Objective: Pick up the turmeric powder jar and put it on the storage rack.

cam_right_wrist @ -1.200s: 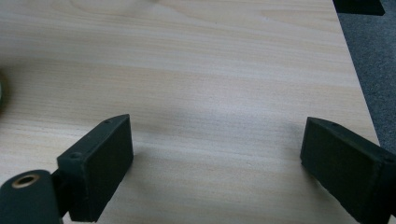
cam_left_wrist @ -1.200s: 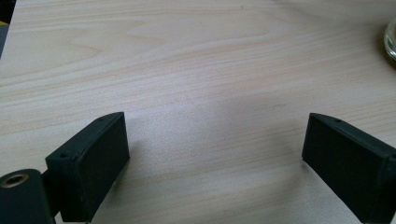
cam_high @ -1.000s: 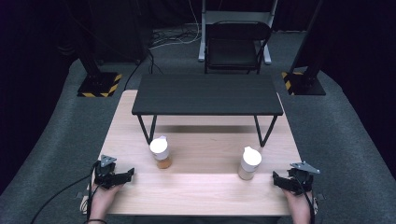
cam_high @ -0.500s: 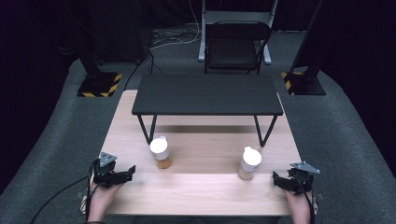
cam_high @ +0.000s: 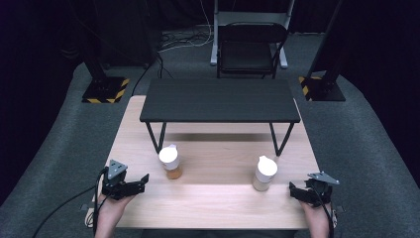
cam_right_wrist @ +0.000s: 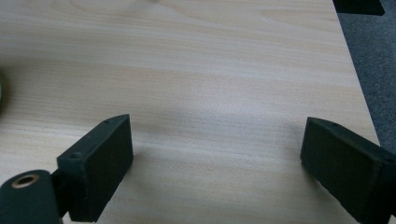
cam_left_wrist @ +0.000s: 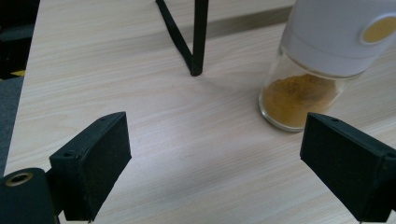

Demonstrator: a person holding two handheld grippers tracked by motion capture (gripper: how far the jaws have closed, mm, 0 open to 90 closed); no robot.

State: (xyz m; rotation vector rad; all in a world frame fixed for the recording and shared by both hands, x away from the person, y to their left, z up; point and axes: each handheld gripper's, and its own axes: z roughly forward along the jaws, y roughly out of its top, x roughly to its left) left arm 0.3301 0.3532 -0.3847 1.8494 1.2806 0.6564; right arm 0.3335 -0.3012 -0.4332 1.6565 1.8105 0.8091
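2 spice jars stand on the table [cam_high: 213, 208], neither showing any label or writing that can be read. The left jar [cam_high: 171, 162], white-capped with orange-brown powder, sits just right of and beyond the left tongs [cam_high: 140, 182], near a leg of the black shelf [cam_high: 220, 100]. Those tongs gape wide, nothing between them. The right jar [cam_high: 264, 173] stands left of the right tongs [cam_high: 295, 190], likewise released and empty.
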